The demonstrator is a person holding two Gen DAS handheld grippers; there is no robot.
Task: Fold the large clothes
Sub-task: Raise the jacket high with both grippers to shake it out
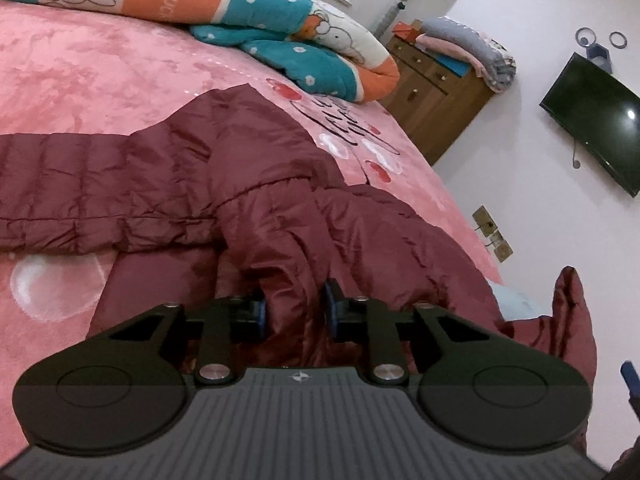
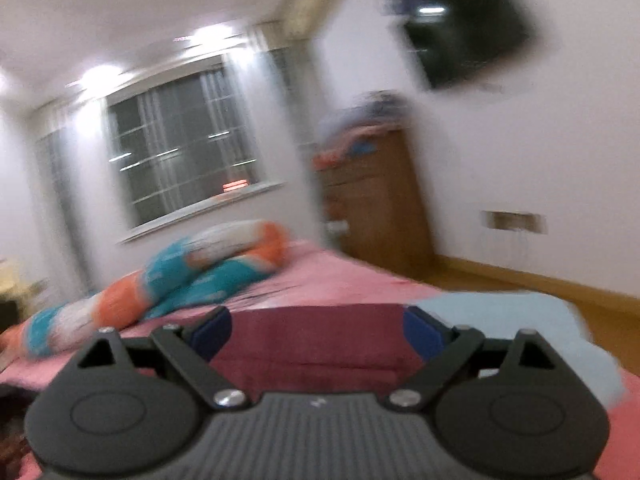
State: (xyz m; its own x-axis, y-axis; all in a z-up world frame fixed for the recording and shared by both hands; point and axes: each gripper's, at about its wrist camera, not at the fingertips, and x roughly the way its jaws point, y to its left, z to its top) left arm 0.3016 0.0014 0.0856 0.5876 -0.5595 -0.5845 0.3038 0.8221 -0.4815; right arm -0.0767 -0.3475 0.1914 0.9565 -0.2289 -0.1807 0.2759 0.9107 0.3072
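A large maroon puffer jacket (image 1: 168, 184) lies spread on the pink bed (image 1: 100, 72). My left gripper (image 1: 296, 308) is shut on a bunched fold of the jacket, which rises between its blue pads. In the blurred right wrist view my right gripper (image 2: 316, 332) is open, its blue pads wide apart, above a flat part of the jacket (image 2: 312, 344). A tip of the right gripper (image 1: 630, 380) shows at the right edge of the left wrist view.
A rolled teal, orange and white quilt (image 1: 248, 12) lies along the bed's far side. A wooden dresser (image 1: 436, 92) with folded clothes stands by the wall. A black TV (image 1: 596, 120) hangs on the wall. A light blue cloth (image 2: 512, 328) lies at the bed's right edge.
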